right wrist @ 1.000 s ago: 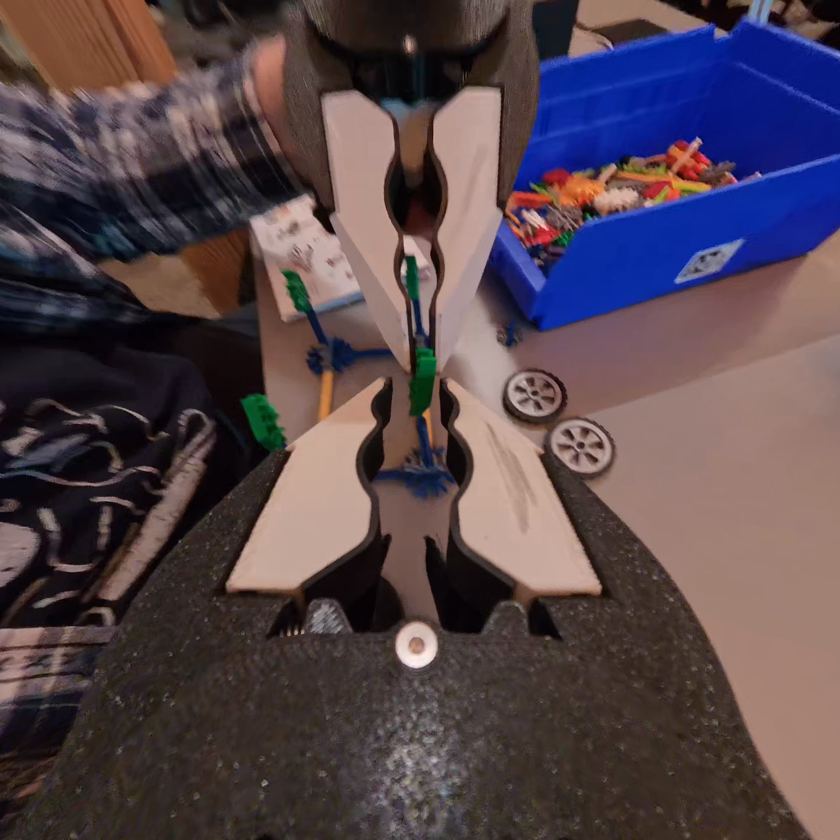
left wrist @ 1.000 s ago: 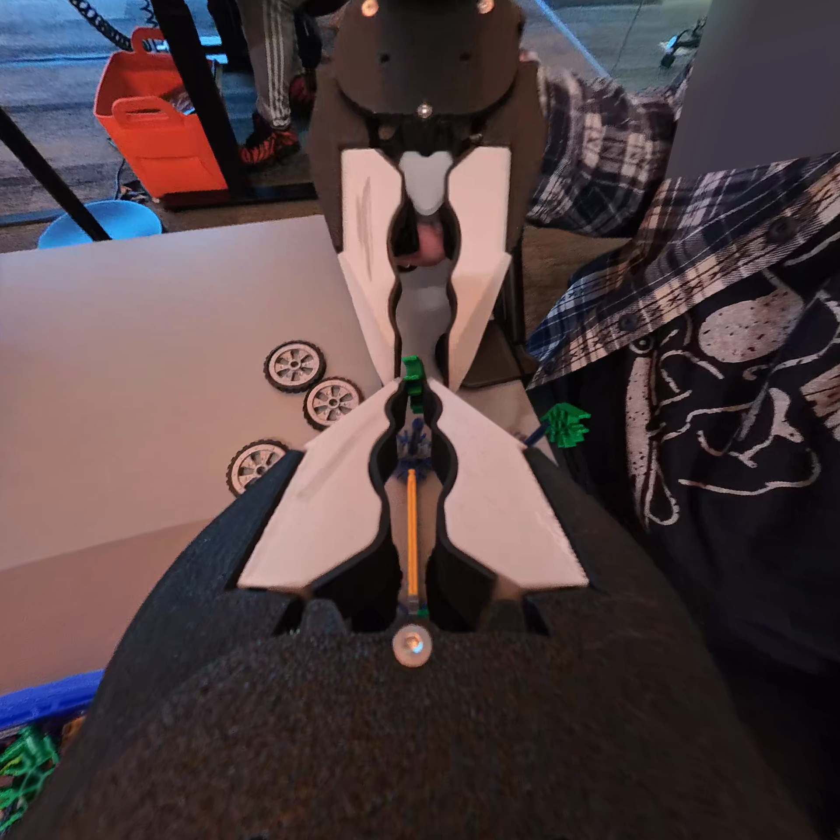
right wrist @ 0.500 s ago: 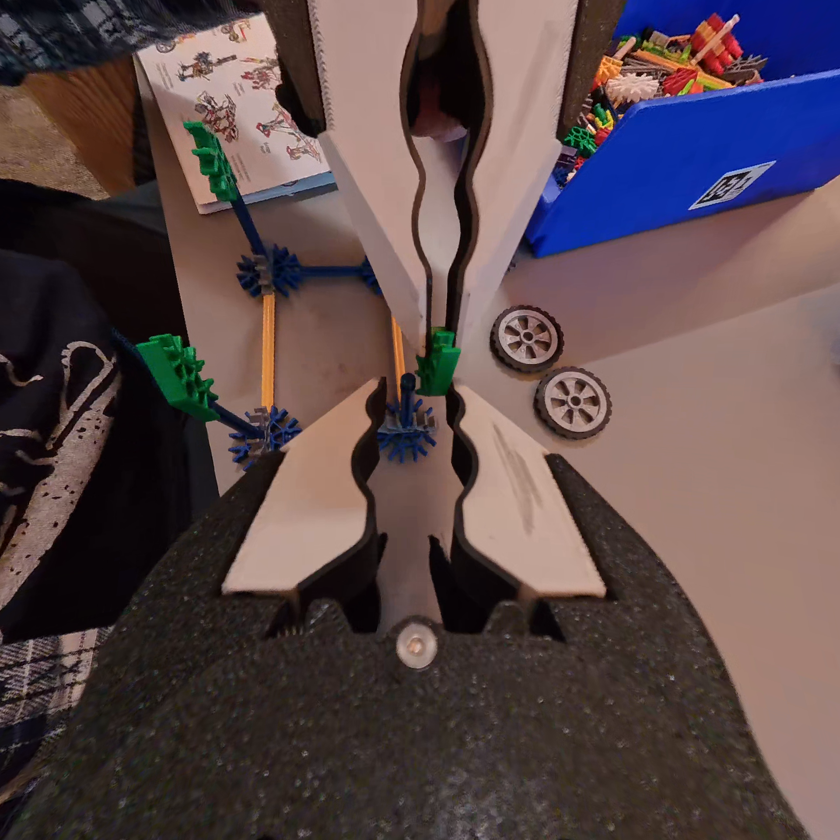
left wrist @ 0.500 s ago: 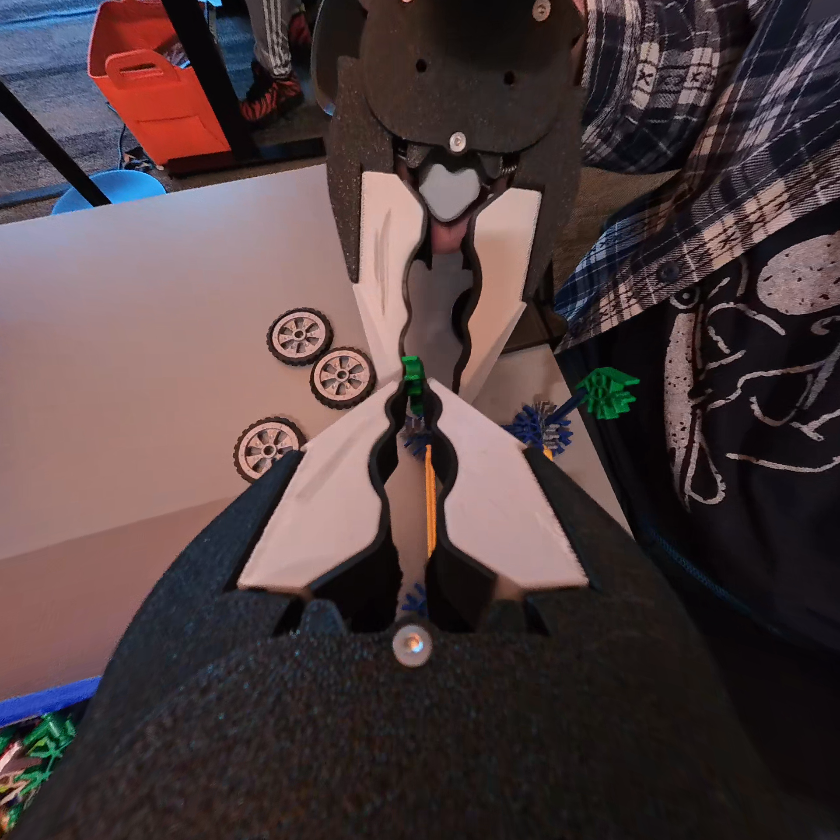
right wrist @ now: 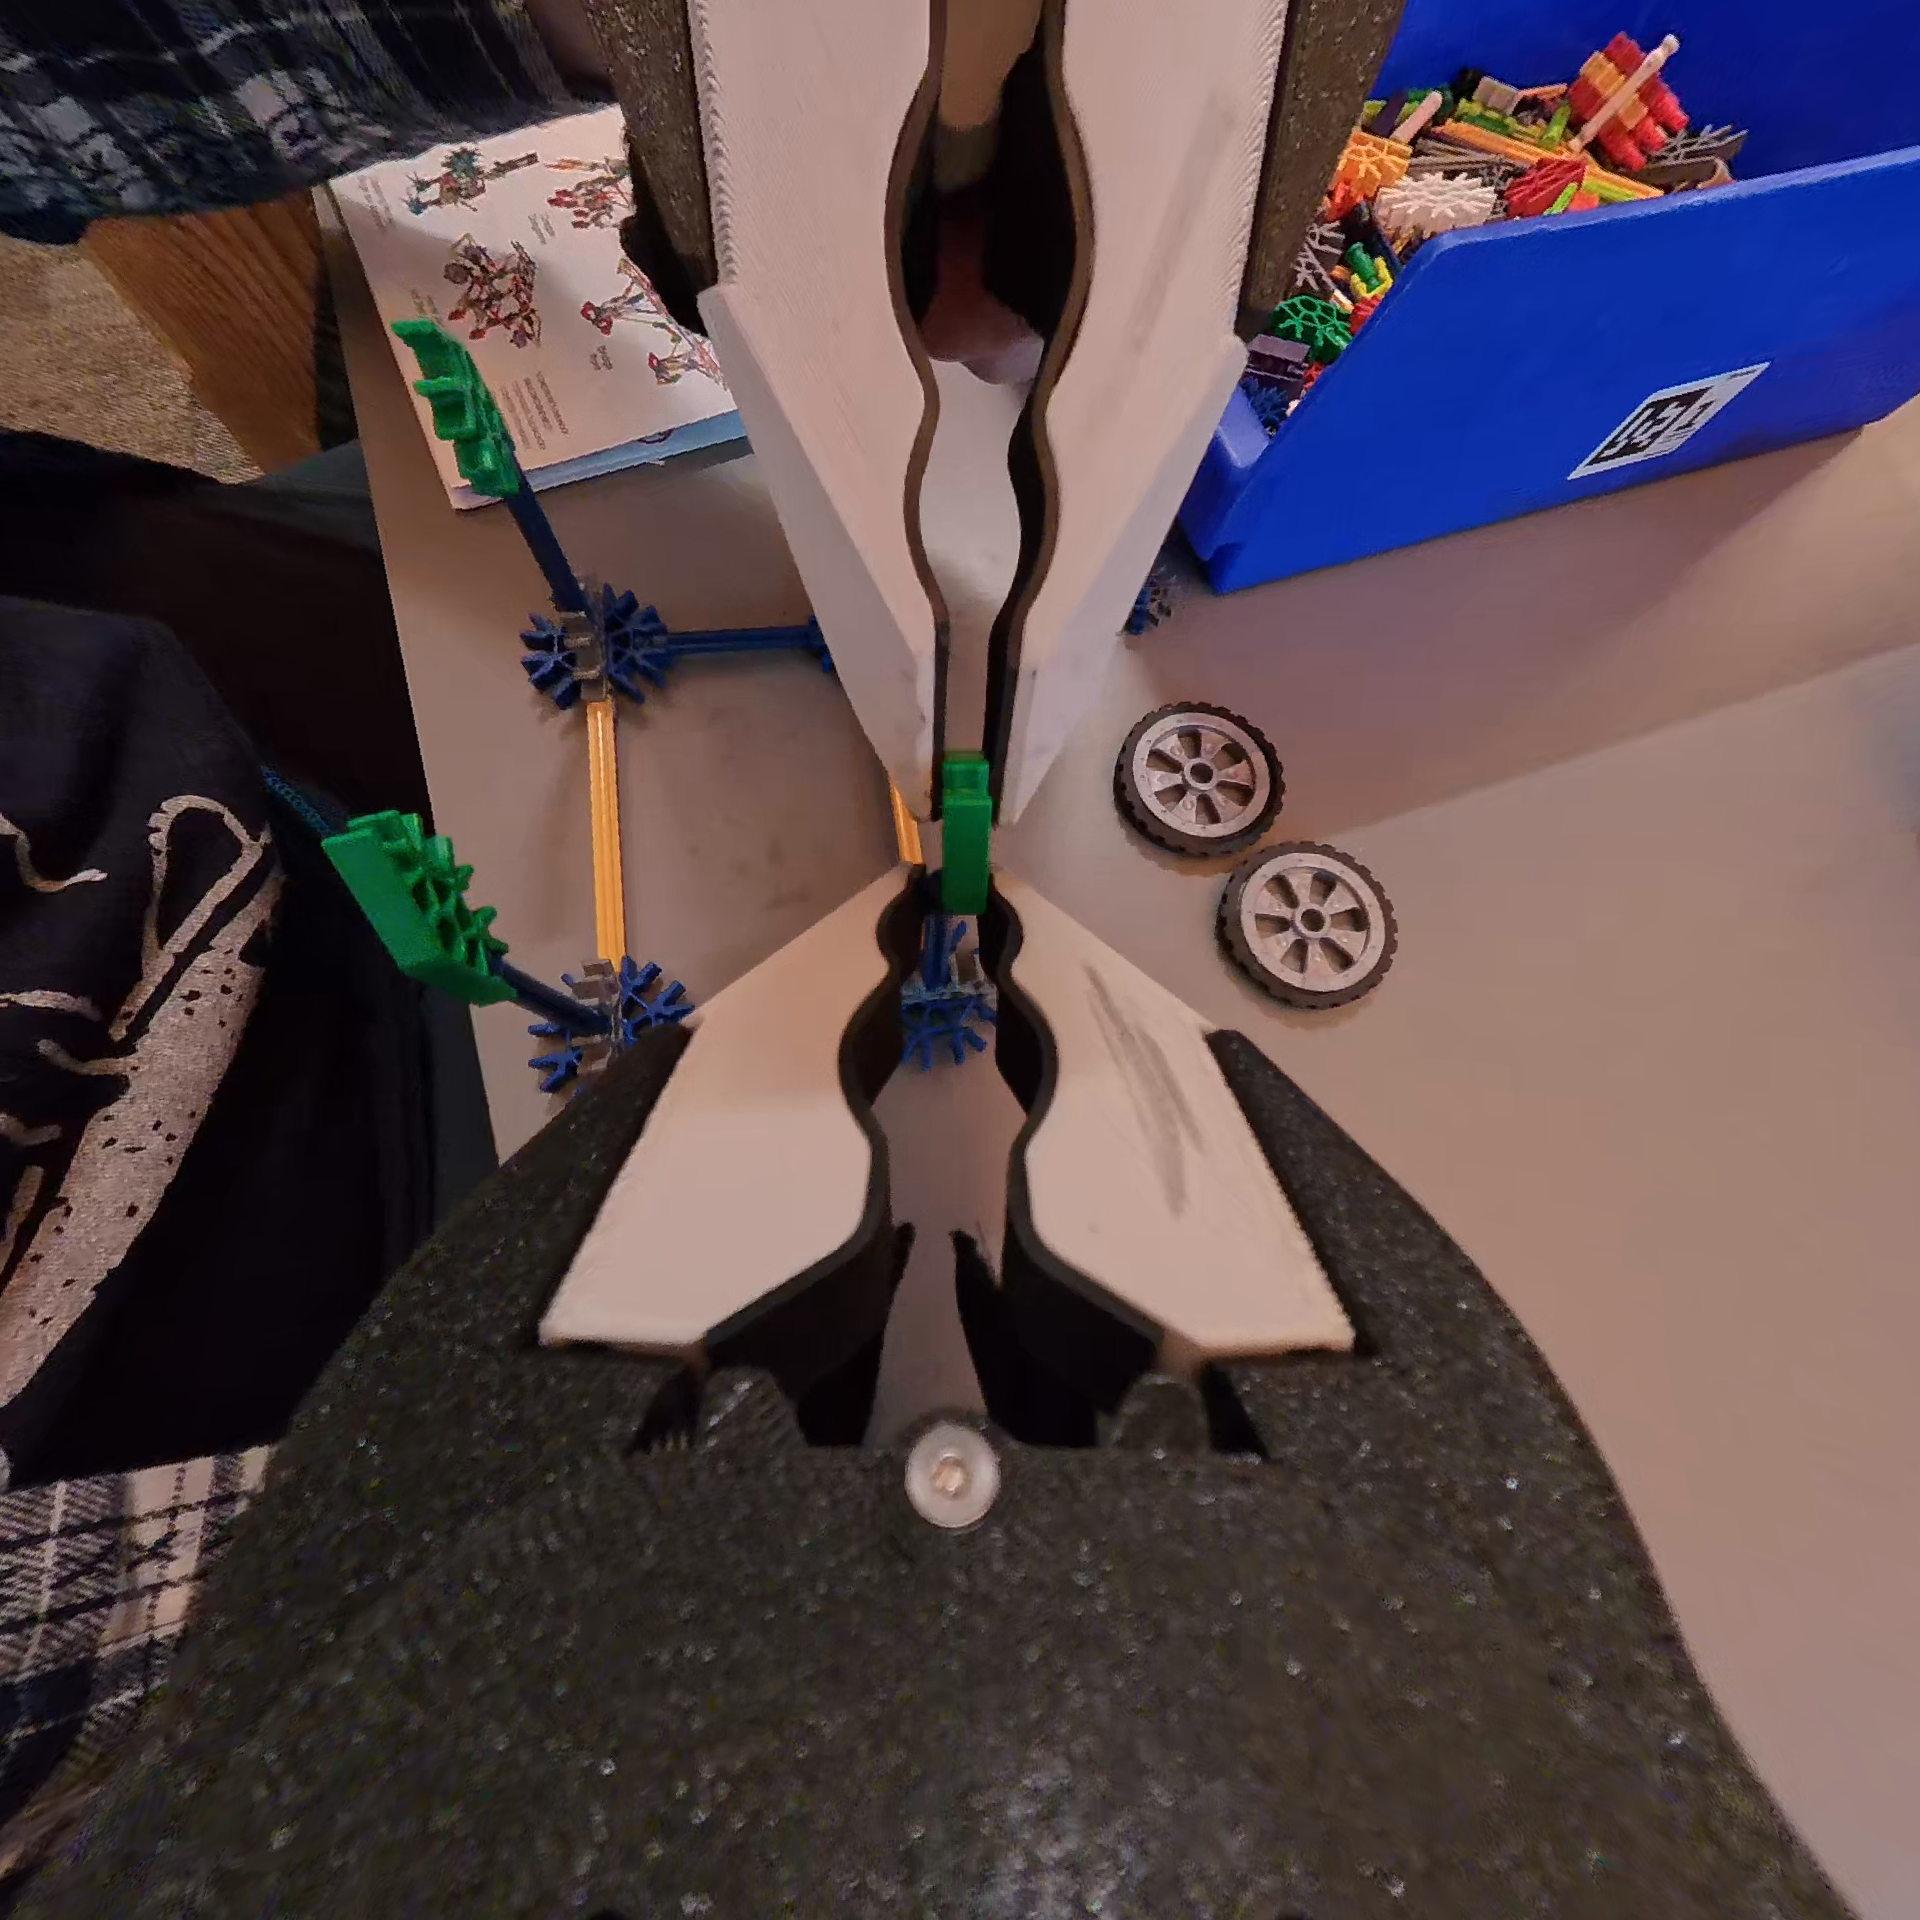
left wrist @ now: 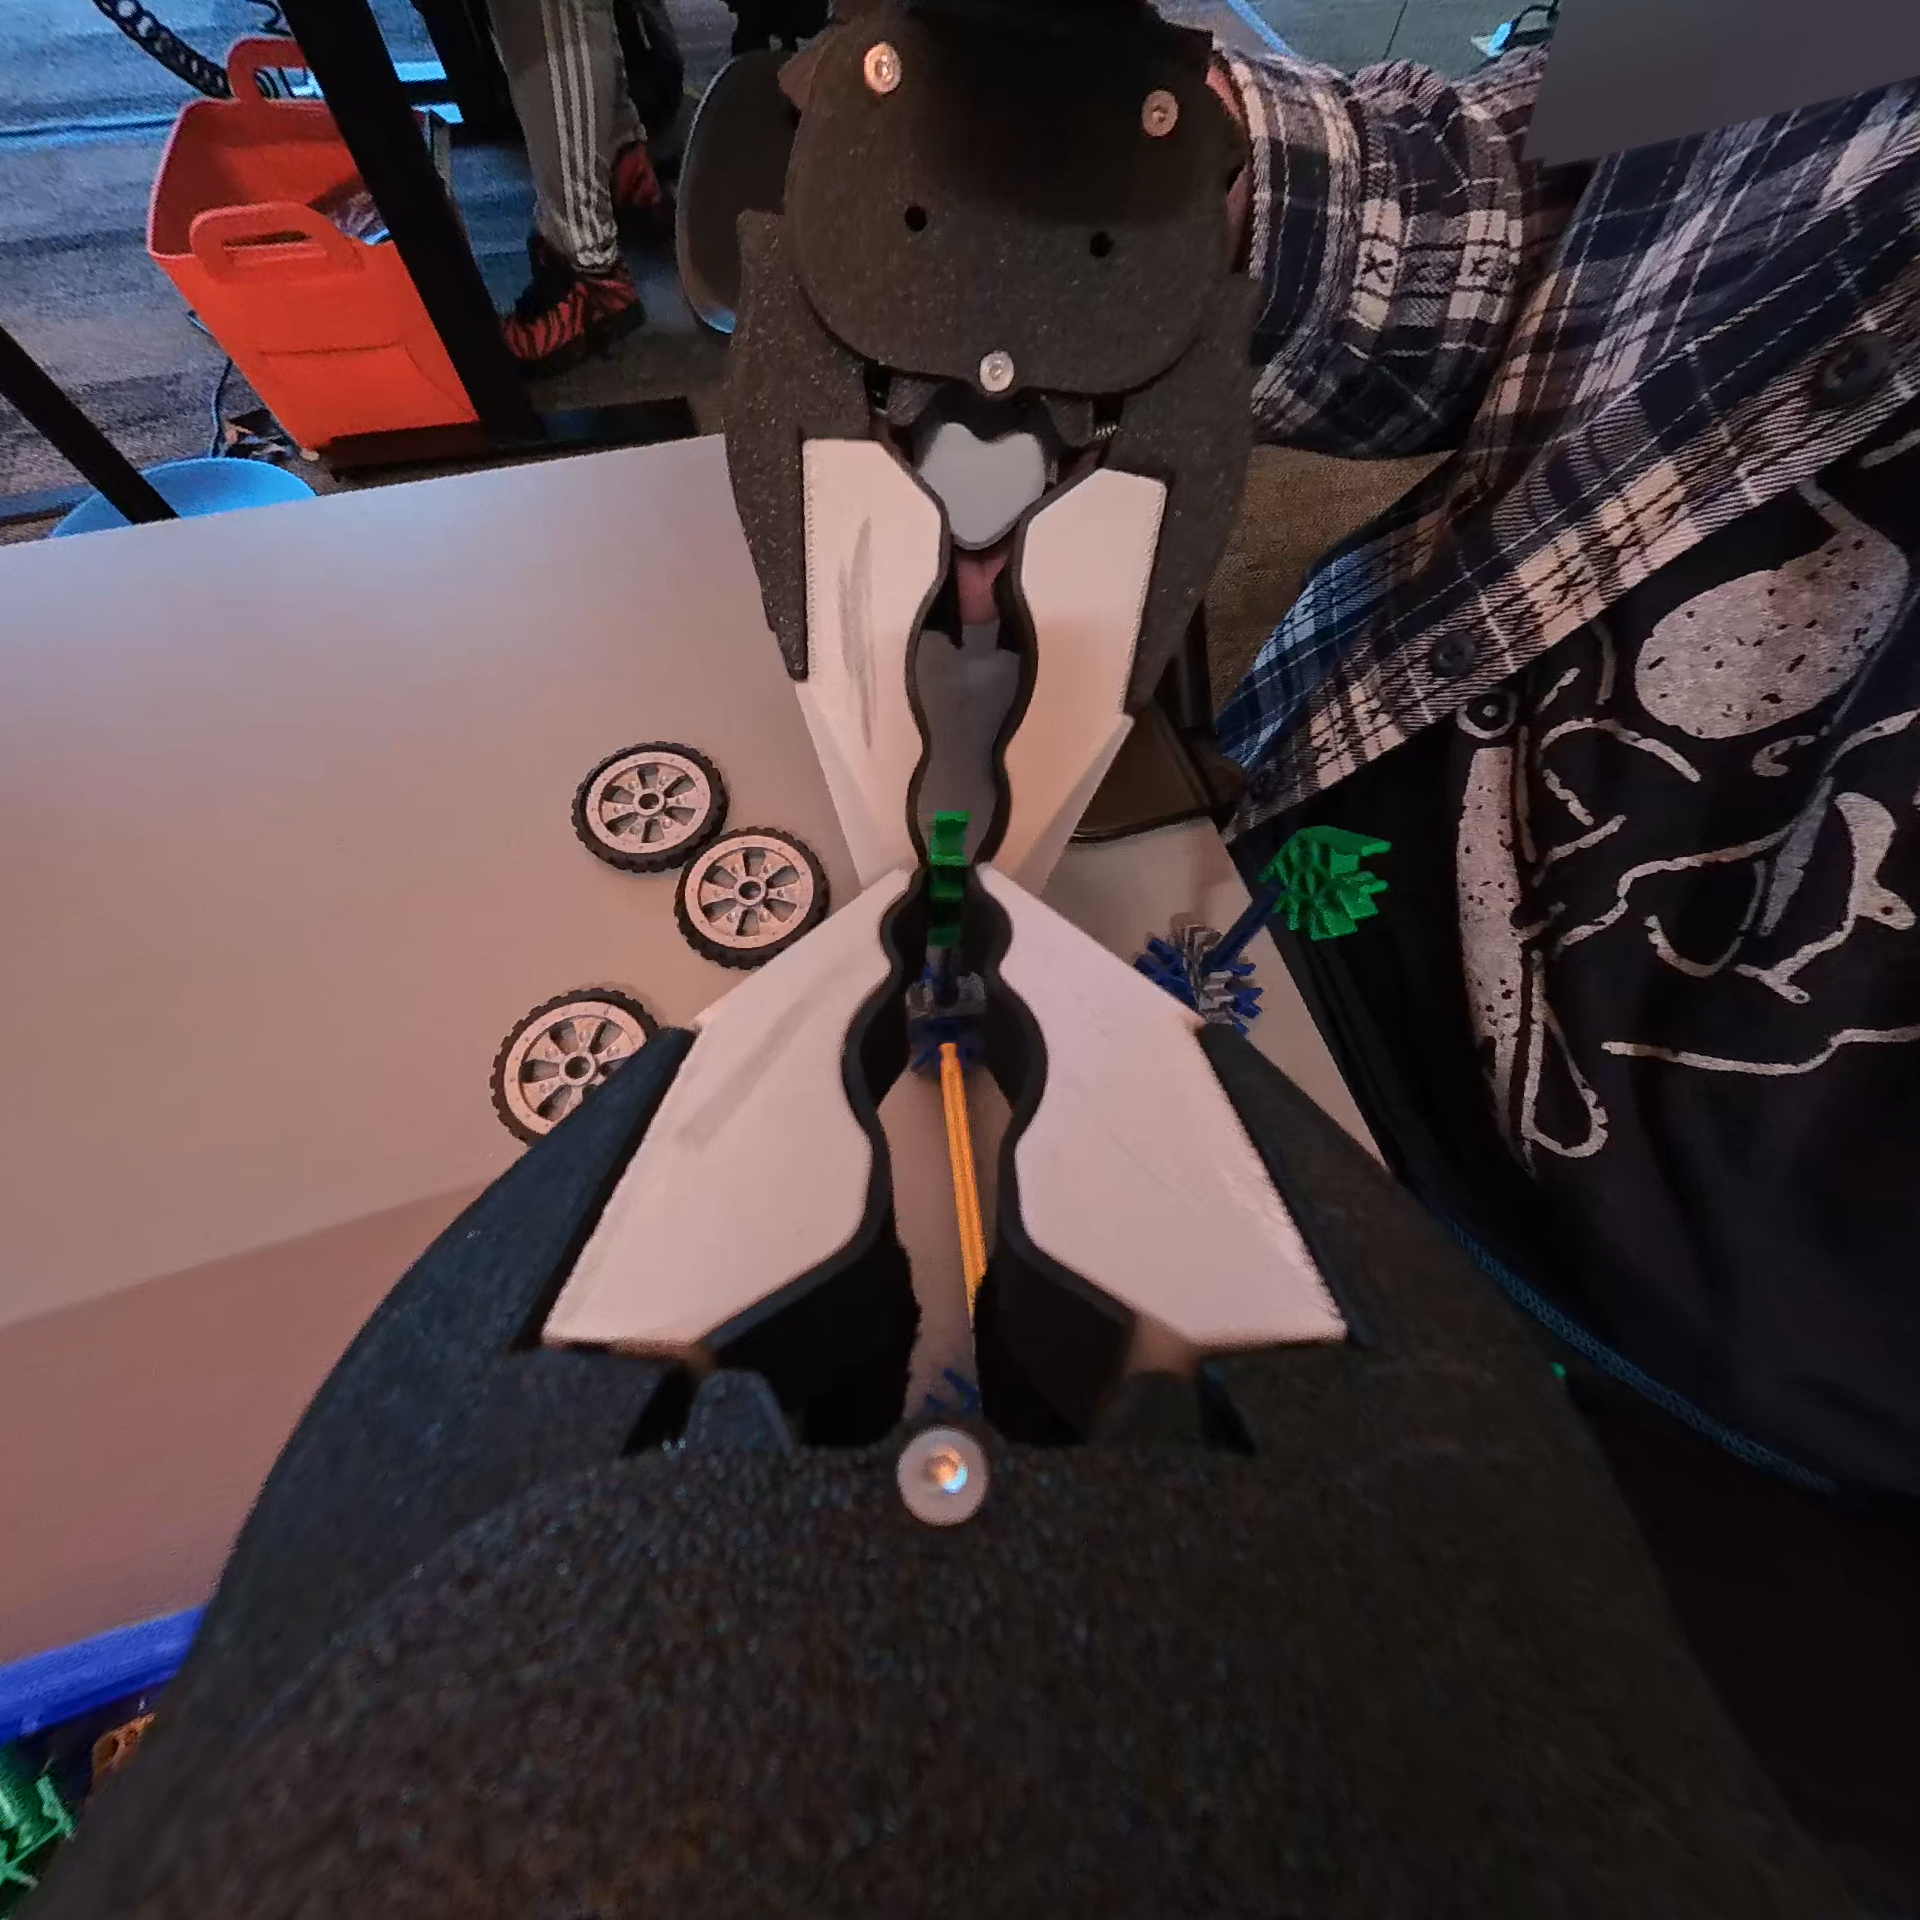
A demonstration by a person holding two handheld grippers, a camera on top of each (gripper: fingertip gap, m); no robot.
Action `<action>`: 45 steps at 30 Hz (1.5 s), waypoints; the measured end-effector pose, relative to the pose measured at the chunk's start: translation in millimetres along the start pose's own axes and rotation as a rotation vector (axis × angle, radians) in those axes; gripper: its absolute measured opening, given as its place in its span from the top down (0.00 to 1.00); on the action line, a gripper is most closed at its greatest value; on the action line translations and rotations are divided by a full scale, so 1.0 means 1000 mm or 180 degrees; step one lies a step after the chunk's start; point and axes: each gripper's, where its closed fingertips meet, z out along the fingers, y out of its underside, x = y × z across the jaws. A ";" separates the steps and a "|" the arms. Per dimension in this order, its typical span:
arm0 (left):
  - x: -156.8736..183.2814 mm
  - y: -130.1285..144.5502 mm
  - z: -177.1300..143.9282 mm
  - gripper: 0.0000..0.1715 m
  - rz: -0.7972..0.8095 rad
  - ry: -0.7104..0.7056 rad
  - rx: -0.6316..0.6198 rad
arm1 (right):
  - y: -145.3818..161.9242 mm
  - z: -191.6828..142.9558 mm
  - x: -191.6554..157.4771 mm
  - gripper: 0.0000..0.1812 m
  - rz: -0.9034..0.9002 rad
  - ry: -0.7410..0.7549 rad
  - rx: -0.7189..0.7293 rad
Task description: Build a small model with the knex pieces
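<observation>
A green connector (right wrist: 964,831) sits at one corner of a toy frame of blue snowflake connectors (right wrist: 594,649), yellow rods (right wrist: 603,831) and blue rods. My left gripper (left wrist: 945,894) and right gripper (right wrist: 951,894) face each other tip to tip, and both are shut on this green connector (left wrist: 948,857). The left gripper comes in from the top in the right wrist view (right wrist: 961,764), and the right gripper does the same in the left wrist view (left wrist: 954,831). A yellow rod (left wrist: 961,1174) runs back between my left fingers. Two more green connectors (right wrist: 416,904) stick out at the frame's left, over the table edge.
Three loose grey wheels (left wrist: 649,805) lie on the grey table (left wrist: 312,831). A blue bin (right wrist: 1558,343) of mixed toy parts stands at the back right, and an instruction booklet (right wrist: 551,312) at the back left. A person in a plaid shirt (left wrist: 1662,416) stands close. An orange bin (left wrist: 301,301) is on the floor. Only a small space, under 4 cm, lies between the two pairs of fingers.
Both grippers stay shut on the green connector. They have tilted down over the table and drawn closer together. More of the frame now shows in the right wrist view.
</observation>
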 end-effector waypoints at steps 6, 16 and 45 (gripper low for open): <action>0.001 0.002 0.001 0.97 -0.0017 0.0035 -0.0045 | 0.001 0.001 0.002 0.95 -0.0023 0.0028 -0.0028; -0.001 0.003 0.001 0.95 0.0083 -0.0066 -0.0220 | 0.002 0.001 0.004 0.95 -0.0038 0.0069 -0.0036; -0.003 0.002 0.006 0.97 0.0064 -0.0037 -0.0183 | 0.001 0.002 0.006 0.92 0.0012 0.0045 -0.0020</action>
